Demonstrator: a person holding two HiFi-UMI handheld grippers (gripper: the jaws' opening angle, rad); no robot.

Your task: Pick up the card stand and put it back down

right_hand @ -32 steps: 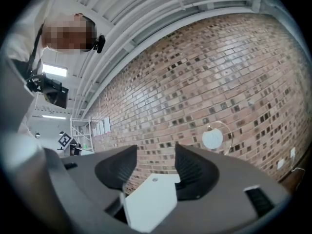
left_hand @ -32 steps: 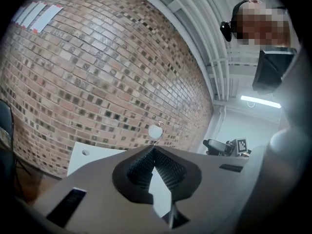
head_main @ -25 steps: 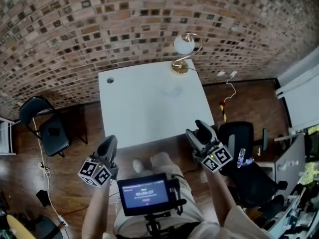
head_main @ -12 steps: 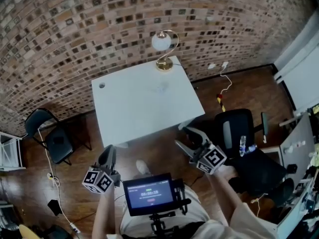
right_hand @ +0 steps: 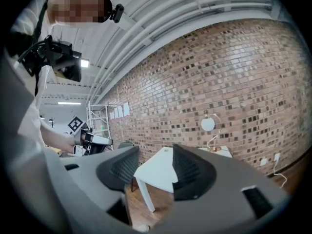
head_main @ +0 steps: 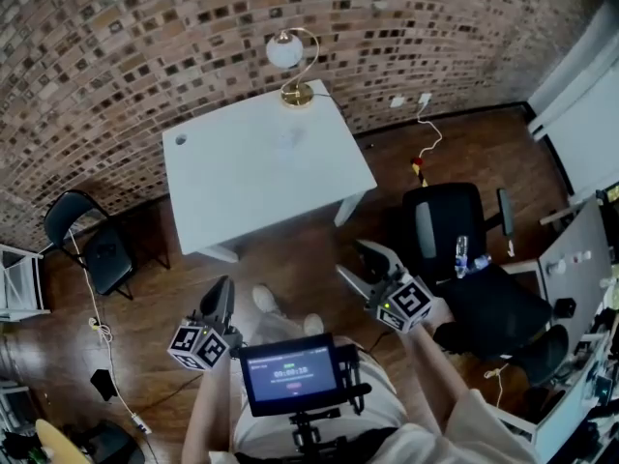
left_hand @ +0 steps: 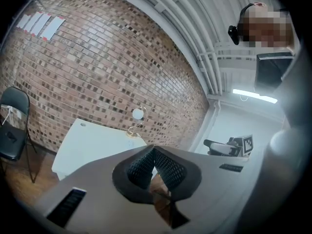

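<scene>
Head view. I stand on the brown wooden floor (head_main: 300,249), back from the white rectangular tabletop (head_main: 242,177), which sits against the brick wall (head_main: 145,46).

Left tool (head_main: 221,296): closed. In the left gripper view the ribbed pads meet at their tips and nothing is caught between them. It hangs over the floor, well apart from the tabletop's near edge.

Right tool (head_main: 355,260): open. In the right gripper view its jaws stand clearly apart, and only the far tabletop and floor show through the gap (nothing gripped). It also hangs over the floor, near the black office chair (head_main: 445,225) on my right.

Card stand (head_main: 290,141): not in either tool. The only candidate is a faint pale mark on the tabletop, near the far edge and just in front of the lamp base. It is too small for me to make out its shape or whether it stands upright.

Other items:
- Brass gooseneck lamp with a white globe shade (head_main: 287,52), at the tabletop's far right corner.
- Small dark round hole (head_main: 180,140), near the tabletop's far left corner.
- Black folding chair (head_main: 92,249), on the floor to the left.
- Small dark screen unit (head_main: 290,370), mounted at my chest between my arms.
</scene>
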